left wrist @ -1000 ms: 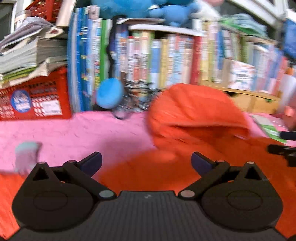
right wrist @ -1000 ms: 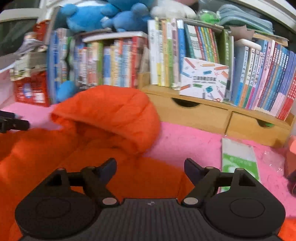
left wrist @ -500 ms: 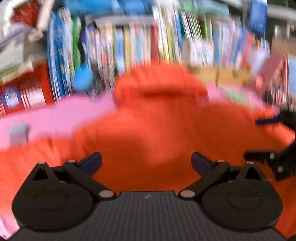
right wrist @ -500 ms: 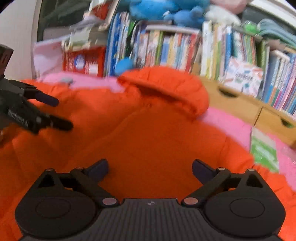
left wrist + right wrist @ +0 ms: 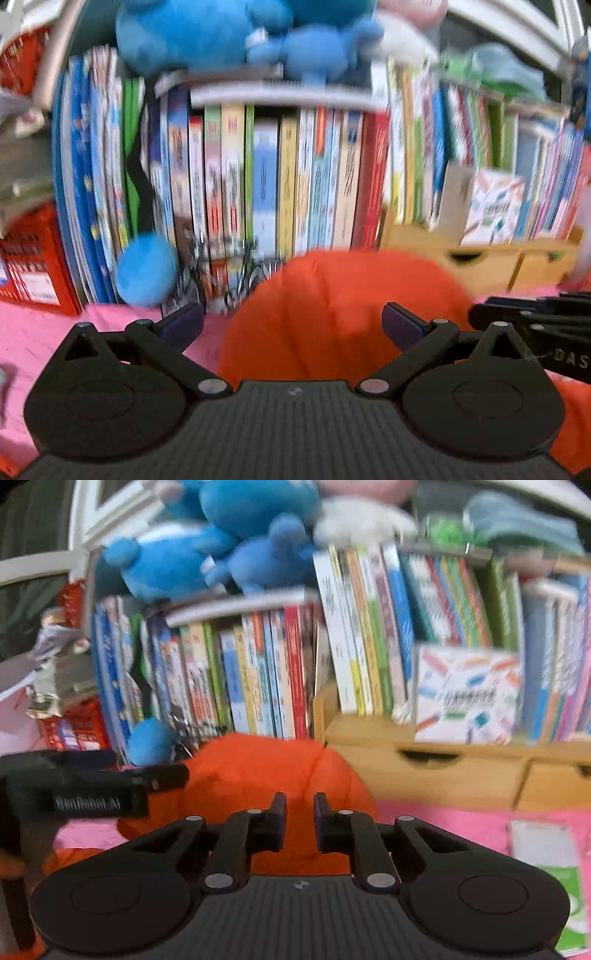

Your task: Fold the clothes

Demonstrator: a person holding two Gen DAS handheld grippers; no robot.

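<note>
- Since both wrist views are smeared with motion blur, I can't read a single book spine or the label on the red crate left of the orange jacket.
- My left gripper is spread wide with nothing pinched; only the jacket's puffy hood sits past the gap between its two blue-padded fingers.
- My right gripper is closing, jaws down to a narrow slit. Orange fabric shows through the slit, but I honestly can't tell if the pads are biting it or just hovering in front.
- The jacket lies on the pink cover, hood up against the row of books. Everything below the hood is cut off by my gripper bodies, so sleeves and hem are unseen.
- Each gripper pokes into the other's view, one to each side of the jacket, partly cropped by the frame edge.
- Counts: one jacket, two grippers, two wooden drawers right of the jacket, one blue ball left of it. Blue plush toys are piled above it, too mashed together to count.
- A green-and-white packet lies right of the jacket, clipped by the frame.
</note>
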